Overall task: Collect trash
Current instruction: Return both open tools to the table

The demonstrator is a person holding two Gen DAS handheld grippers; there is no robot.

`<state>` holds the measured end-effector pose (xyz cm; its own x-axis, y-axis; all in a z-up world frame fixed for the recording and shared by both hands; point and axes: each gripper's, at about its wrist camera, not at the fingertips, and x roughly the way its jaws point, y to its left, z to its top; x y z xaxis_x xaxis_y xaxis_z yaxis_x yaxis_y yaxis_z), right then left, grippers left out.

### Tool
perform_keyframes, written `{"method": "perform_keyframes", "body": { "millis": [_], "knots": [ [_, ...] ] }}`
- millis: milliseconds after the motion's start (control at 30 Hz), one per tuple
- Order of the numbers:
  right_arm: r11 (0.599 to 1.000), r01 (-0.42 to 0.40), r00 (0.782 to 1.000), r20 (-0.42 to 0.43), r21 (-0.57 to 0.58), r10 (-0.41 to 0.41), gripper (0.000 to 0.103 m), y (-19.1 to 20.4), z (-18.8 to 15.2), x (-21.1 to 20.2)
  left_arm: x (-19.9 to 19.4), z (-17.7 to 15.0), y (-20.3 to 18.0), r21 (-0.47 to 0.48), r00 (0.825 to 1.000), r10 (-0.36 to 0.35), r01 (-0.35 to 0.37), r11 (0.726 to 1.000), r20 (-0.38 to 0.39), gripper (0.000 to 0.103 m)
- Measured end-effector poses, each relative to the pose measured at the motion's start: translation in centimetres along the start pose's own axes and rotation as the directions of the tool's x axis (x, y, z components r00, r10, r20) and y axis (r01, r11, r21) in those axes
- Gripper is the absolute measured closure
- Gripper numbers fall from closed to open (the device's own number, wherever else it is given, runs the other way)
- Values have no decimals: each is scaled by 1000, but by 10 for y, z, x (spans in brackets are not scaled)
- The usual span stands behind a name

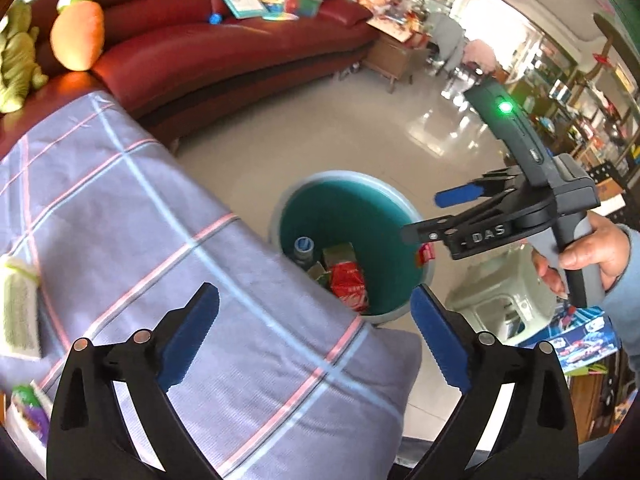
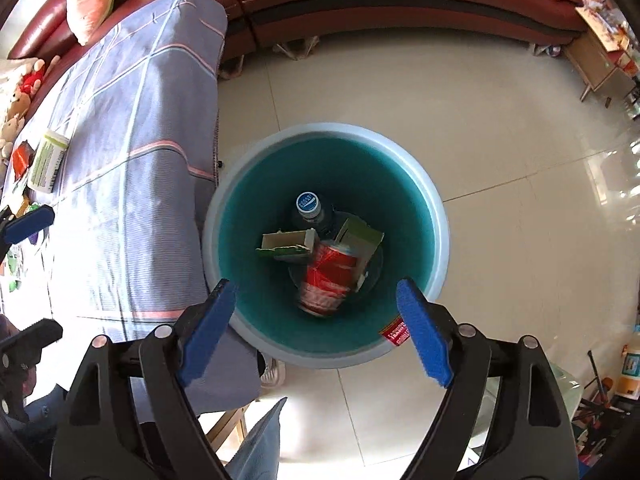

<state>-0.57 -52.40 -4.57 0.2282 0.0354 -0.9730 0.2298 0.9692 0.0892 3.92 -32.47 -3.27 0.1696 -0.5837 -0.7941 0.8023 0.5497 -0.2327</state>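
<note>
Jaws: left gripper (image 1: pixel 316 332) stands wide, nothing between the pads. Right gripper (image 2: pixel 316 328) also wide and empty, pointing steeply down over the bin (image 2: pixel 436 216).

Bin: teal inside, pale rim, on the tiled floor just beside the checked cloth (image 2: pixel 132 128). In the right wrist view its mouth fills the centre. Contents: bottle (image 2: pixel 309 205) at 12 o'clock, flattened carton (image 2: pixel 286 245) at 9 o'clock, red can (image 2: pixel 328 280) in the middle.

Remaining trash, as judged: a pale green-labelled packet (image 2: pixel 47 162) lies on the cloth at 9 o'clock of the bin, well apart from it. Small colourful wrappers sit beyond it near the cloth edge; too small to identify.

Risks:
- The cloth is loose; jaws closing on the flat packet could pinch fabric and drag it.
- In the left wrist view the right gripper hangs at 3 o'clock, near the left one's path; they could collide.
- A release off-centre may strike the rim and drop to the floor.
</note>
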Motion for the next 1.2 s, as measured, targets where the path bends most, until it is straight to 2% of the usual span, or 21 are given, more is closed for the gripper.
{"method": "perform_keyframes", "body": {
  "millis": [300, 633, 1000, 1200],
  "knots": [
    [999, 38, 999, 13, -34, -37, 16, 34, -14, -22, -41, -32, 35, -89, 998, 47, -43, 995, 41, 4],
    [989, 36, 999, 20, -147, -33, 15, 110, -23, -37, -92, -75, 87, -192, 987, 139, -122, 974, 80, 4],
    [962, -18, 999, 27, -271, 26, 15, 224, -19, -32, -152, -131, 160, -335, 956, 278, -232, 913, 96, 4],
    [935, -30, 999, 11, -354, 37, 15, 291, -19, -20, -191, -168, 201, -419, 924, 372, -303, 856, 91, 4]
  ]
}}
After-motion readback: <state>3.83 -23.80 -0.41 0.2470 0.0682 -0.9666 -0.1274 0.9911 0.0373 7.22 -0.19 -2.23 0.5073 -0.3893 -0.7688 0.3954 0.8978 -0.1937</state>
